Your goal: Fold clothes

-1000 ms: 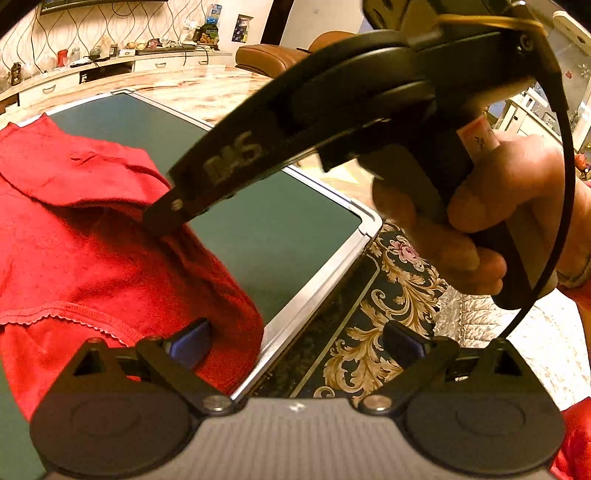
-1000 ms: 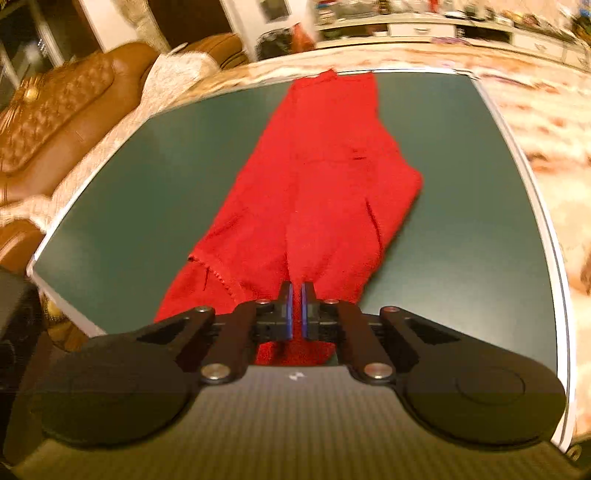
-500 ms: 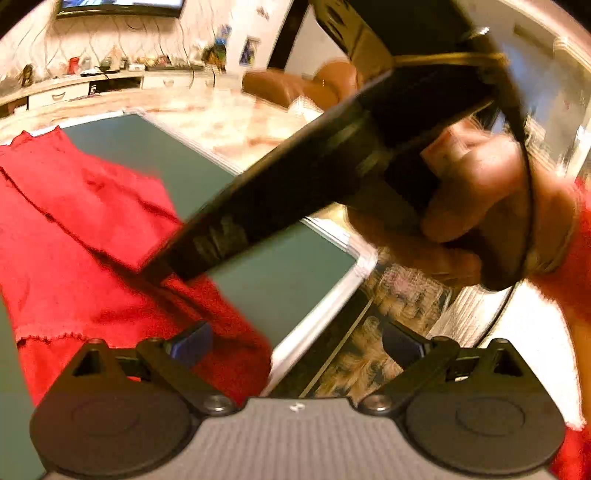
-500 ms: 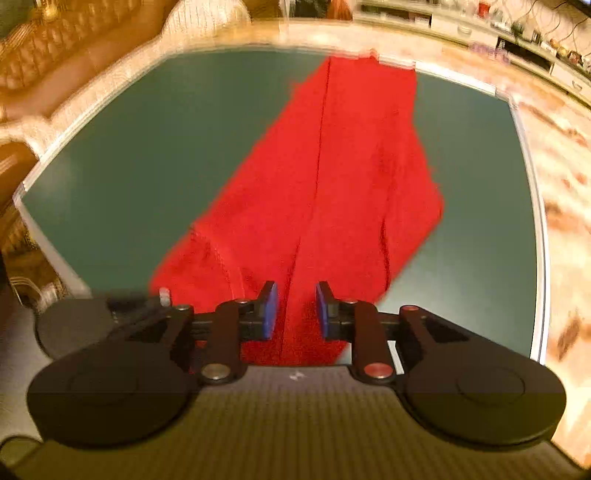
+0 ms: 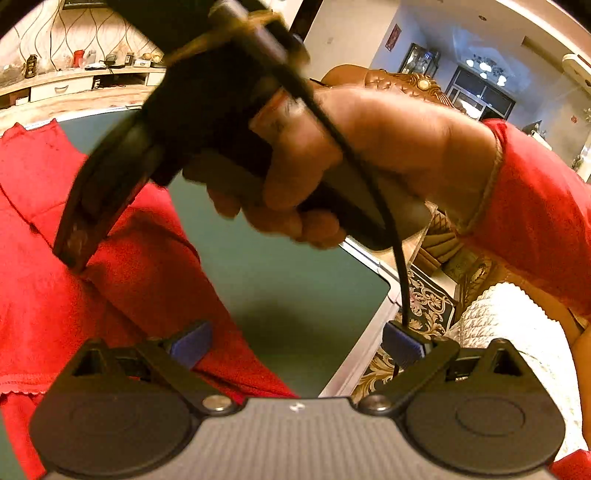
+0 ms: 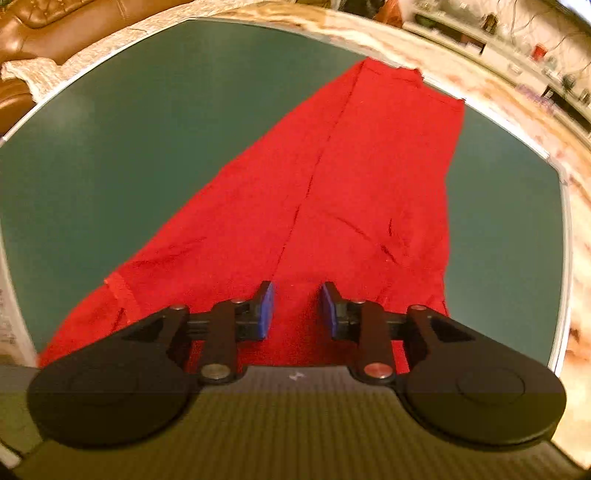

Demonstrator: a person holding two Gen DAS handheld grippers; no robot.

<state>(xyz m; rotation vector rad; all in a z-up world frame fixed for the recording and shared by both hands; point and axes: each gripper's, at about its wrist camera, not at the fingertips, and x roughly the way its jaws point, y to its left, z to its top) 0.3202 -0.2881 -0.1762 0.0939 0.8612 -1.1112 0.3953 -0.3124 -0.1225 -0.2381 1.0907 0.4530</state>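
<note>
A red garment (image 6: pixel 332 206) lies lengthwise on the dark green table (image 6: pixel 129 147), folded into a long strip with a seam down its middle. My right gripper (image 6: pixel 295 310) is open and empty just above the garment's near end. In the left wrist view the garment (image 5: pixel 92 288) fills the left side. My left gripper (image 5: pixel 295 343) is wide open and empty over the table (image 5: pixel 295 288) near its edge, its left pad over the cloth. The right hand and its gripper body (image 5: pixel 221 129) cross the upper part of that view, with the tip down on the cloth.
The table's pale metal edge (image 5: pixel 362 362) runs beside a patterned dark cloth (image 5: pixel 428 306). A brown leather sofa (image 6: pixel 55 22) stands beyond the table. A low cabinet with small items (image 5: pixel 74 74) lines the far wall.
My right gripper has opened and let go of the garment's near end, then lifted a little. The right hand has moved closer across the left wrist view.
</note>
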